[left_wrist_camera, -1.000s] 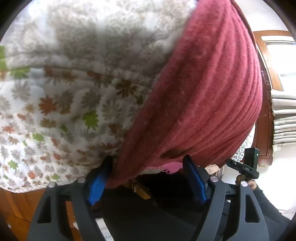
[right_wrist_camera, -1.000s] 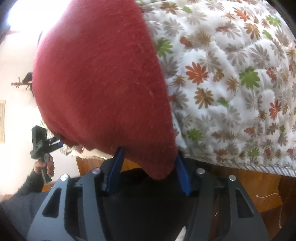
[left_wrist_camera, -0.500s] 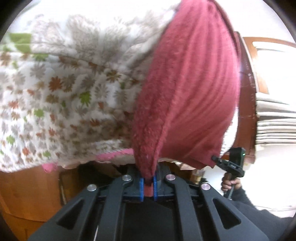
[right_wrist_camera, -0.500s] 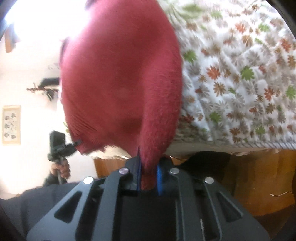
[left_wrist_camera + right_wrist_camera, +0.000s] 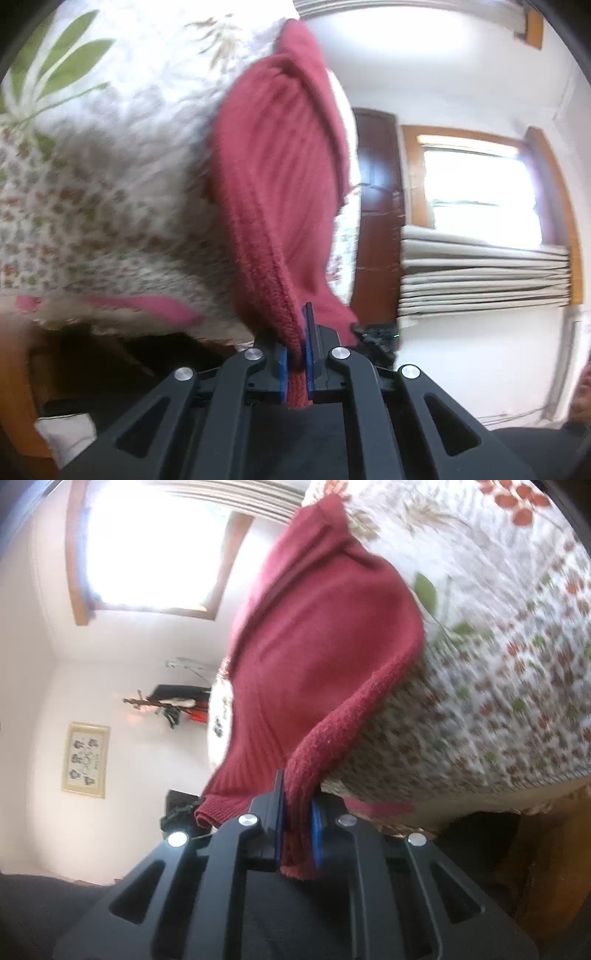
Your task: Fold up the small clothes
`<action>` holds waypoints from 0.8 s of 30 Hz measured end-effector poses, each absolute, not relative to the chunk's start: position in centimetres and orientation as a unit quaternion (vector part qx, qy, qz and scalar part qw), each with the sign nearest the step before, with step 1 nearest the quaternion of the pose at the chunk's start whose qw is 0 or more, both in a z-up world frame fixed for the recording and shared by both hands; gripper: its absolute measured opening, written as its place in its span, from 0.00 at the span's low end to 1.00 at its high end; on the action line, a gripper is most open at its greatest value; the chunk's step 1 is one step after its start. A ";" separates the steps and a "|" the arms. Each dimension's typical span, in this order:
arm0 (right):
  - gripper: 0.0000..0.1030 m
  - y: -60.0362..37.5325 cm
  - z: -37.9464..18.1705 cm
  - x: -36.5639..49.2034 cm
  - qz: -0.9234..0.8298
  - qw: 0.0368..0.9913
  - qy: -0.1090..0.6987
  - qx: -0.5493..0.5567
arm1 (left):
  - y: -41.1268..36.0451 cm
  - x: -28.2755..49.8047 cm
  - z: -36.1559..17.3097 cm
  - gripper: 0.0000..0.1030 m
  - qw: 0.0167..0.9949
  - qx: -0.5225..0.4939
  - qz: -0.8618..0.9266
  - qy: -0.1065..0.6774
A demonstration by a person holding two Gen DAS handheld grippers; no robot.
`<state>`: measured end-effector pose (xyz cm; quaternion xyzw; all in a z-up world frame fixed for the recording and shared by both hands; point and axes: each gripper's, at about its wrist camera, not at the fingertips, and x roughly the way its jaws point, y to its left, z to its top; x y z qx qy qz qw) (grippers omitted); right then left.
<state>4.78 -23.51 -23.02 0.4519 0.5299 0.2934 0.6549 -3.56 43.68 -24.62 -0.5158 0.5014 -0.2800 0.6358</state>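
Note:
A dark red knitted garment (image 5: 280,192) hangs lifted off a bed with a floral quilt (image 5: 103,177). My left gripper (image 5: 295,354) is shut on one lower corner of the garment, with the knit pinched between its blue pads. In the right wrist view the same red garment (image 5: 317,657) stretches up from my right gripper (image 5: 297,834), which is shut on the other lower corner. The garment's far end still lies against the floral quilt (image 5: 498,672). Each view shows the other gripper as a small dark shape past the hem.
The bed has a wooden frame (image 5: 546,856) below the quilt edge. A bright window (image 5: 480,184) with folded curtains (image 5: 480,273) and a dark door (image 5: 376,206) stand behind. A coat rack (image 5: 173,701) and framed picture (image 5: 85,760) are on the white wall.
Both grippers went from open around the garment's hem to shut on it. They then lifted and pulled back, raising the garment off the quilt so the room shows behind it.

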 end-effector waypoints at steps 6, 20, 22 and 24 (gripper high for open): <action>0.10 -24.9 -19.9 9.3 0.300 0.659 0.483 0.493 | 43.7 -0.4 -22.7 0.06 0.617 -0.594 -0.285 0.430; 0.23 -24.5 -25.5 24.8 0.217 0.621 0.555 0.509 | 44.0 13.2 -29.3 0.13 0.591 -0.673 -0.156 0.417; 0.26 -24.8 -25.3 25.8 0.220 0.623 0.549 0.512 | 44.2 13.4 -29.5 0.20 0.595 -0.671 -0.148 0.417; 0.37 -25.7 -24.8 25.9 0.220 0.622 0.540 0.523 | 44.4 13.3 -29.5 0.26 0.595 -0.673 -0.144 0.414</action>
